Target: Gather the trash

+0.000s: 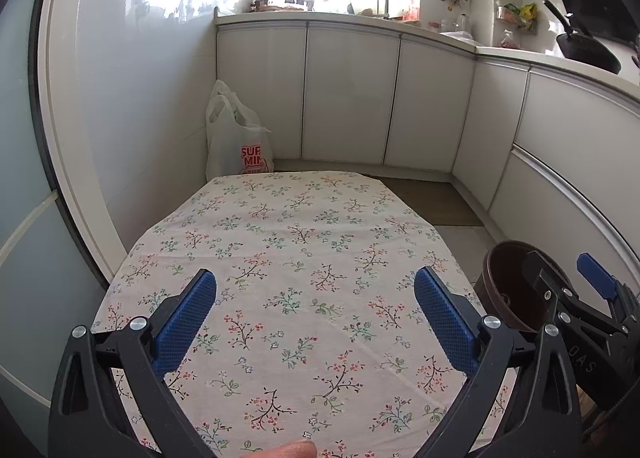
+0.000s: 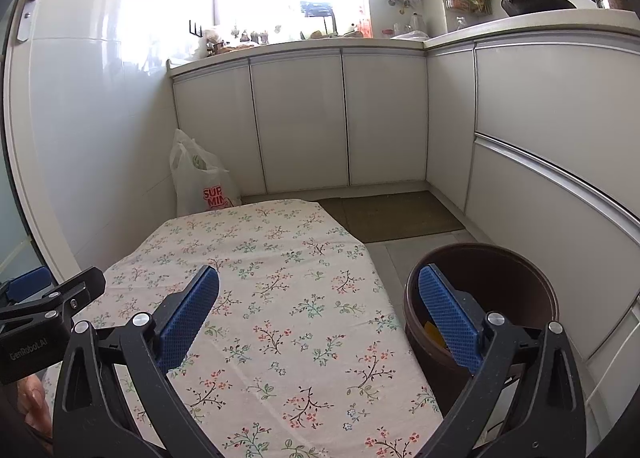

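A: Left gripper (image 1: 316,322) spread wide, nothing between pads, above floral tablecloth (image 1: 280,238).
B: Right gripper (image 2: 320,318) likewise wide, empty. Brown bin (image 2: 484,298) beside table; yellow scrap (image 2: 434,332) inside.

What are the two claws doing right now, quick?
Left claw: open, holding nothing, above the flowery tablecloth.
Right claw: open, holding nothing, beside the brown bin.
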The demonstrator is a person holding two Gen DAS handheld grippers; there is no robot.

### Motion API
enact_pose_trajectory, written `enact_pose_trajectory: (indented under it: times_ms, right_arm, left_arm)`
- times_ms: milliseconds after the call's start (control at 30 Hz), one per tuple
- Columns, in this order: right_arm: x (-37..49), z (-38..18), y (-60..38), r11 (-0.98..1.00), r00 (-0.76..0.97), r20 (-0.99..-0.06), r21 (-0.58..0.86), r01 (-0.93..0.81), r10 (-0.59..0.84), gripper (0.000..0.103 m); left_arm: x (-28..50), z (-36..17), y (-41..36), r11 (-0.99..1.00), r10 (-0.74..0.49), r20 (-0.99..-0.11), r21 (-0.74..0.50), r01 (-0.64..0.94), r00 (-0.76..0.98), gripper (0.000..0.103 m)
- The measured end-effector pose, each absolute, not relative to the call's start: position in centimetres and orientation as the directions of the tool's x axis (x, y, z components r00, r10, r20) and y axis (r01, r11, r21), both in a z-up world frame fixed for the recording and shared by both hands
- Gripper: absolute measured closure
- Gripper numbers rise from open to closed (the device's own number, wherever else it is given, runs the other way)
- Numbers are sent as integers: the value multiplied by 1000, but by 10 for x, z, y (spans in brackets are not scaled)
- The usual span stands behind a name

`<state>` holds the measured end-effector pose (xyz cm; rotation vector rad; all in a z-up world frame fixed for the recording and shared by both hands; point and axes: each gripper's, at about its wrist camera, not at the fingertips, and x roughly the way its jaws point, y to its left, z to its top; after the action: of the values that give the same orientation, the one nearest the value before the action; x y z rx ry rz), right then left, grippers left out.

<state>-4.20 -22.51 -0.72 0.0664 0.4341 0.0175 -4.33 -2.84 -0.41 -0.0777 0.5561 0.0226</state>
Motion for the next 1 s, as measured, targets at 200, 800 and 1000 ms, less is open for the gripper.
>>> enact_pose_trajectory:
  times_ms: [200,800,1000]
  right_arm:
    - [-42,-7,-226,998,908,-419,70,0,30,7]
    - [-42,-9,-228,997,905,-424,75,3,29,7]
    - [-42,-10,-228,997,904,-426,76,6,27,7]
  left_arm:
    - [-44,-4,-30,997,-1,-526,-65,-39,851,7]
    - [-44,-5,-31,998,-1,-529,-59,-35,848,7]
    - [-44,-6,-31,998,-1,-531,-57,-35,848,7]
